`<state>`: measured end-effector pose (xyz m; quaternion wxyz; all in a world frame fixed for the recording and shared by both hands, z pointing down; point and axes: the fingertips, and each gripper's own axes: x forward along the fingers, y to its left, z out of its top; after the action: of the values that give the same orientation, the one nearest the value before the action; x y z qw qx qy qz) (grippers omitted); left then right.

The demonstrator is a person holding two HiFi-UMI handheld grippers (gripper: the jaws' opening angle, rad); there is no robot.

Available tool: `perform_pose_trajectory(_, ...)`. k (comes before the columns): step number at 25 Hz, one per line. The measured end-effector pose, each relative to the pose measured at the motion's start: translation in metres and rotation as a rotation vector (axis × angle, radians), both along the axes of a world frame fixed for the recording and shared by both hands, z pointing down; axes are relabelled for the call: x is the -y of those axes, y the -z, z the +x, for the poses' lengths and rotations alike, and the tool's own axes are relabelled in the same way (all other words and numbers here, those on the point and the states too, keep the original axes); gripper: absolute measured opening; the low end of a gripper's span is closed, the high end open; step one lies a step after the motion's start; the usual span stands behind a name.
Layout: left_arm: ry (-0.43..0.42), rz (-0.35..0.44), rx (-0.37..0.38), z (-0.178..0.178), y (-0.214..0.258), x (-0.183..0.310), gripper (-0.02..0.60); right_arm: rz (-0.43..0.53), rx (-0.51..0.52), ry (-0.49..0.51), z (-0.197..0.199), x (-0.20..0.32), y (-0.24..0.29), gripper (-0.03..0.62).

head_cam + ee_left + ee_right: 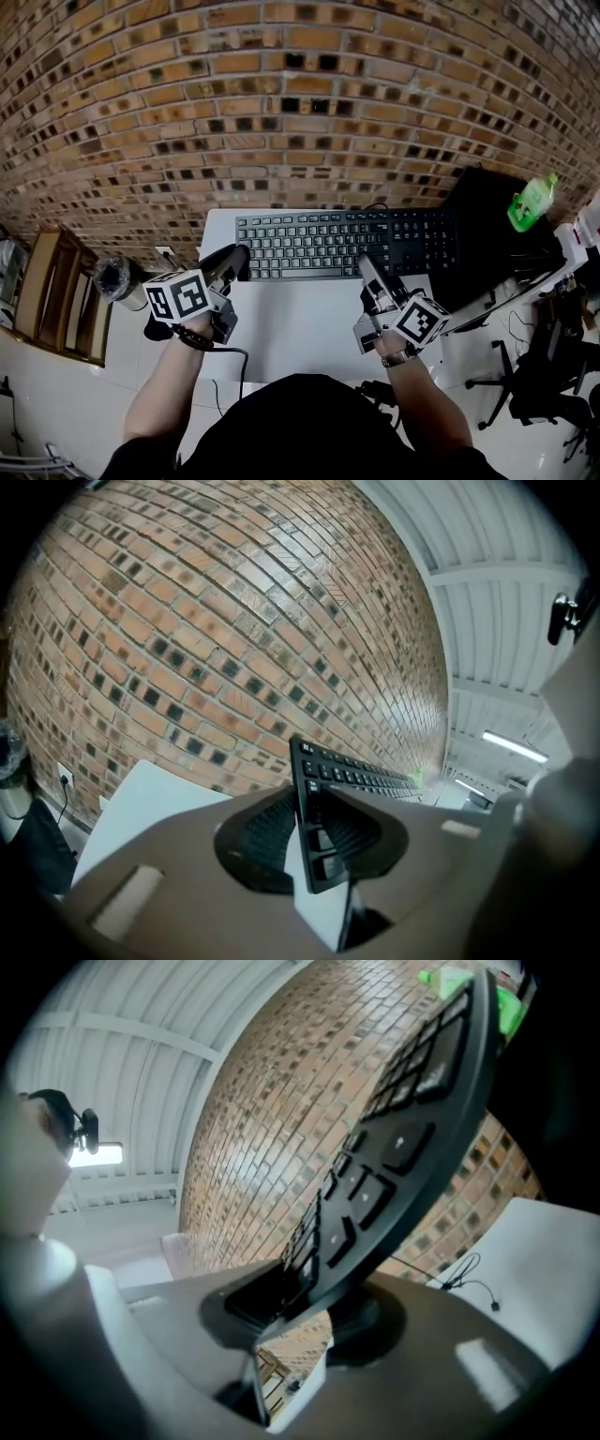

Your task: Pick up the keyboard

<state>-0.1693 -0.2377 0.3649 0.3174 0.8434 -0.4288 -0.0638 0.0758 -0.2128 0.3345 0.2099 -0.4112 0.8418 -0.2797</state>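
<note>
A black keyboard [337, 242] is held over the far part of the white table [291, 328], with a gripper at each end of its near edge. My left gripper [239, 258] is shut on its front left corner. In the left gripper view the keyboard [347, 771] stands on edge between the dark pads of that gripper [314, 841]. My right gripper [367, 267] is shut on the front edge, right of the middle. The right gripper view shows the keyboard [403, 1138] rising slantwise out of that gripper [300, 1302], clamped at its edge.
A brick wall [281, 112] stands close behind the table. To the right is a dark desk [487, 234] with a green bottle [532, 202], and an office chair [525, 384] below it. A wooden shelf [56, 291] stands at the left.
</note>
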Motion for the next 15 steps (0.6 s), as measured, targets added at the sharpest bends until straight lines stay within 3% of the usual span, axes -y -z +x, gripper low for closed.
perform_pose_trajectory(15,0.008,0.021,0.005,-0.0011,0.0064,-0.0029,0.091,0.007,0.010,0.015,0.0000,-0.0006,0.0007,0.132)
